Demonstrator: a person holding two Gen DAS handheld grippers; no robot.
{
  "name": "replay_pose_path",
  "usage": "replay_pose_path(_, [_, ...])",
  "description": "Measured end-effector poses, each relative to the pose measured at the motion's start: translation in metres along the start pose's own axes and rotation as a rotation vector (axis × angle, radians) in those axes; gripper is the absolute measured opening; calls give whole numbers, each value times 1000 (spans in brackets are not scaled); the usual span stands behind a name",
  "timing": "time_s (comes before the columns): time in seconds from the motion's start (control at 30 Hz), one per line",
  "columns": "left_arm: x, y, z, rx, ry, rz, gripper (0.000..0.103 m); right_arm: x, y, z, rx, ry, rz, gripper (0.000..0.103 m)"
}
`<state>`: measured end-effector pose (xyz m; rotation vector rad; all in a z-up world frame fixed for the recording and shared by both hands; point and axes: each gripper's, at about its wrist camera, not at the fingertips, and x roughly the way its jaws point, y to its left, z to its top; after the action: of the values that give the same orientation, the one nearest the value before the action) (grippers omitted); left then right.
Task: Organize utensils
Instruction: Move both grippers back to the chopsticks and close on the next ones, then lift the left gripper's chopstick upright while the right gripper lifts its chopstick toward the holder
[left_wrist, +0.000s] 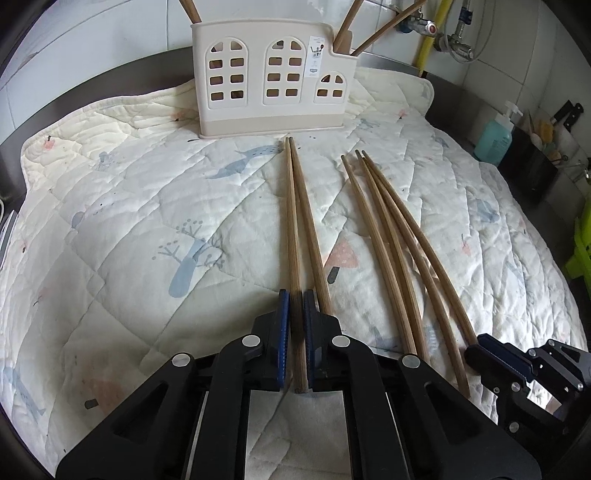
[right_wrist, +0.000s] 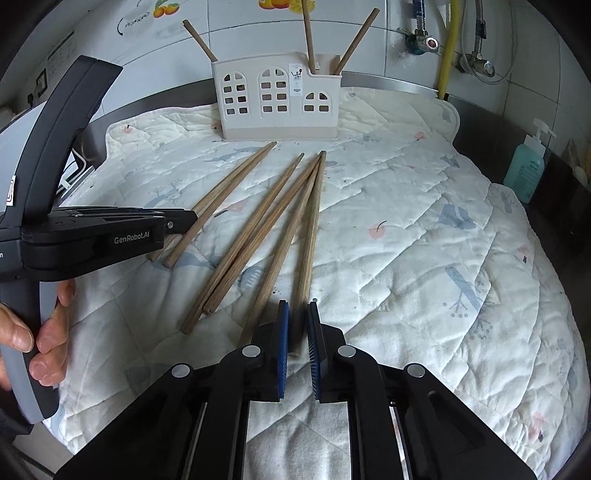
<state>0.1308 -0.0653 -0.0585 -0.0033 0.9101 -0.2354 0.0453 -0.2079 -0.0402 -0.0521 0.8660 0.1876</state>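
Several wooden chopsticks lie on a quilted mat (left_wrist: 129, 221). My left gripper (left_wrist: 296, 306) is shut on the near end of one chopstick (left_wrist: 293, 229); a second chopstick (left_wrist: 310, 229) lies just right of it. Three more chopsticks (left_wrist: 399, 251) lie further right. A cream utensil holder (left_wrist: 273, 77) with window cutouts stands at the mat's far side and holds three chopsticks. My right gripper (right_wrist: 297, 317) straddles the near end of the rightmost chopstick (right_wrist: 310, 236), its jaws narrowly apart around it. The left gripper shows side-on in the right wrist view (right_wrist: 184, 218).
The mat (right_wrist: 424, 240) lies on a dark steel counter against a tiled wall. A teal soap dispenser (right_wrist: 526, 166) stands at the right edge. Pipes and a valve (right_wrist: 428, 42) run on the wall behind. A hand (right_wrist: 33, 332) holds the left gripper's handle.
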Motion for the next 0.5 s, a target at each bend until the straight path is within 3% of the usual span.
replay_pose_path(0.5, [-37, 9, 16, 7, -71, -35, 5, -71, -18, 44, -13, -188, -12, 7])
